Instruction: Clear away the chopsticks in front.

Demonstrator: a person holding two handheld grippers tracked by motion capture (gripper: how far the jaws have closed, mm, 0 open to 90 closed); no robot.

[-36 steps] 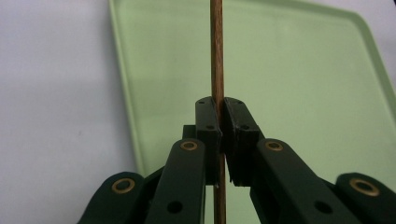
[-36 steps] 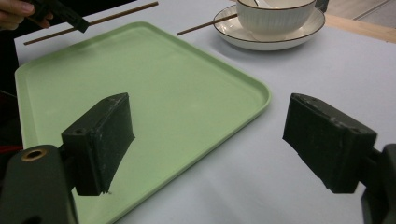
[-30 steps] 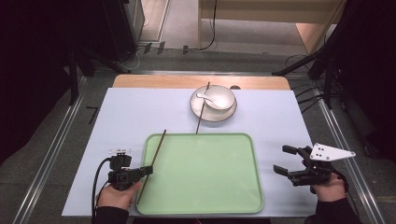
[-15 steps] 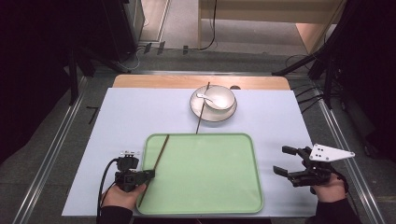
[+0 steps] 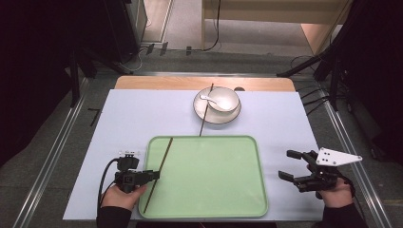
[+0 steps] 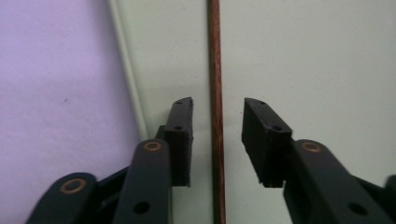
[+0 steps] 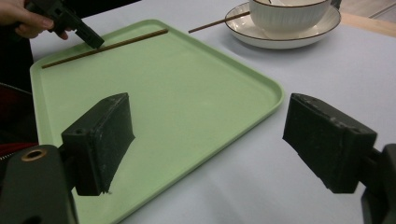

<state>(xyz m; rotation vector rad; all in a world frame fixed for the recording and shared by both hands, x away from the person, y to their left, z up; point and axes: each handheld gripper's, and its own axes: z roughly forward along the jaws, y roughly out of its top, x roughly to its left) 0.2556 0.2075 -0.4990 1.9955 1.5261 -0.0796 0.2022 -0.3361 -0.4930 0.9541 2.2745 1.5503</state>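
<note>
**Chopstick lies flat in the tray, jaws apart around it**

We see the chopstick (image 5: 158, 174) lying along the left edge of the green tray (image 5: 214, 190), its long axis running from near to far and leaning slightly right. Our left gripper (image 6: 217, 123) has just been opening; the chopstick lies between its jaws, untouched. Our right gripper (image 5: 292, 165) stands wide open and empty.
</note>
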